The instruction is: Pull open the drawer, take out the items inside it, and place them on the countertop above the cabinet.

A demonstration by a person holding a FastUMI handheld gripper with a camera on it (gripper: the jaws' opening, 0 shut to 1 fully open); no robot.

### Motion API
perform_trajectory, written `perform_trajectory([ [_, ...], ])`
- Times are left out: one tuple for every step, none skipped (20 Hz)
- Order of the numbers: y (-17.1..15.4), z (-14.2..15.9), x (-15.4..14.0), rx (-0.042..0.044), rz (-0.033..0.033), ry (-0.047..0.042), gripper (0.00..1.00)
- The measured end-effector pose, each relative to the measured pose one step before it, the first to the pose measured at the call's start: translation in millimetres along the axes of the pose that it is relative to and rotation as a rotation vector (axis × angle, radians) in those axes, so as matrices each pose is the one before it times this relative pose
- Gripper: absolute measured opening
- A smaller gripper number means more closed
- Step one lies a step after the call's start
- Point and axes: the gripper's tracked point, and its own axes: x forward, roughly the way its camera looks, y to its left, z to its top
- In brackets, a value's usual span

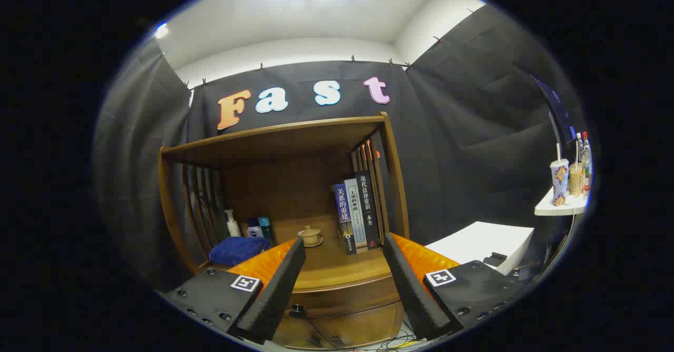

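the gripper (345, 246) is held out in front of the wooden cabinet (284, 194) with its two fingers (279, 283) spread wide and nothing between them, released and well apart from the furniture. in the gap between the fingers you look down onto the counter (337, 267), the cabinet's flat wooden top, and below its front edge sits the drawer (342, 296), closed, with a small dark knob (298, 308) low down near the left finger; whatever is inside it cannot be seen. under the drawer are the cabinet doors (342, 325), and some thin cables (395, 344) lie on the floor at the foot of the cabinet. beyond the fingertips, on the counter under the shelf hutch, a small lidded teacup (310, 234) rests on a saucer, just left of a row of upright books (357, 212) that lean against the slatted right side. further left, a folded blue cloth (238, 250) lies by the left finger's tip, and behind it stand a white pump bottle (233, 224) and a couple of small blue containers (260, 229) close together. off to the right of the cabinet there is a white box (487, 244), and further right a white ledge (561, 207) carrying a paper cup with a straw (559, 181), another drink and bottles (583, 162).
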Motion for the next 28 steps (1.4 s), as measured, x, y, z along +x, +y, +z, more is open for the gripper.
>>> perform_trajectory([
  [2.67, 0.61, -0.09, -0.01281, 0.00418, 0.00009, 0.98],
  [1.86, 1.28, -1.11, -0.01651, 0.00459, -0.00197, 0.98],
  [2.64, 1.35, -0.35, -0.01565, 0.00374, -0.00456, 0.98],
  [0.75, 1.72, -1.14, -0.01178, -0.00011, -0.00426, 0.98],
  [1.18, 0.77, -0.79, -0.00615, -0.00019, -0.00512, 0.98],
  [0.87, 0.45, 0.16, -0.00344, 0.00250, -0.00251, 0.98],
  [1.99, -0.12, 1.20, -0.00365, 0.00209, -0.00011, 0.98],
  [1.39, -0.98, 0.21, -0.00483, 0.00054, 0.00265, 0.98],
  [2.22, -0.73, -0.40, -0.00413, 0.00146, 0.00537, 0.98],
  [1.69, -1.28, -0.26, -0.00148, 0.00353, 0.00415, 0.98],
  [2.09, -0.20, -0.85, 0.00044, 0.00419, 0.00055, 0.98],
  [1.31, 0.60, 1.52, 0.00069, 0.00335, -0.00069, 0.98],
  [2.06, 0.42, 0.20, -0.00033, 0.00246, 0.00146, 0.98],
  [0.16, -1.76, -0.97, -0.00162, 0.00205, 0.00190, 0.98],
  [0.74, -1.84, 0.83, -0.00259, -0.00043, 0.00225, 0.98],
  [0.62, 0.61, 0.17, 0.00094, -0.00038, 0.00073, 0.98],
  [1.70, -0.84, -0.04, 0.00554, 0.00436, -0.00123, 0.98],
  [2.49, -1.74, 0.63, 0.00850, 0.00648, 0.00030, 0.98],
  [2.04, -1.07, 0.69, 0.00596, 0.00362, 0.00279, 0.98],
  [0.14, -3.50, 0.17, 0.00277, 0.00112, 0.00500, 0.98],
  [1.05, -2.27, 2.28, 0.00138, -0.00129, 0.00510, 0.98],
  [1.36, -3.33, 1.04, 0.00076, 0.00257, 0.00493, 0.98],
  [2.80, -3.79, 1.57, -0.00008, 0.00425, 0.00484, 0.98],
  [3.76, -5.09, 1.44, -0.00245, 0.00488, 0.00465, 0.99],
  [3.64, -5.90, 3.11, -0.00467, 0.00691, 0.00530, 0.99],
  [2.08, -6.38, 3.07, -0.00602, 0.00421, 0.00176, 0.99],
  [2.28, -6.48, 1.98, -0.00613, 0.00244, 0.00344, 0.99],
  [3.62, -7.16, 1.46, -0.00359, 0.00735, -0.00027, 0.99],
])
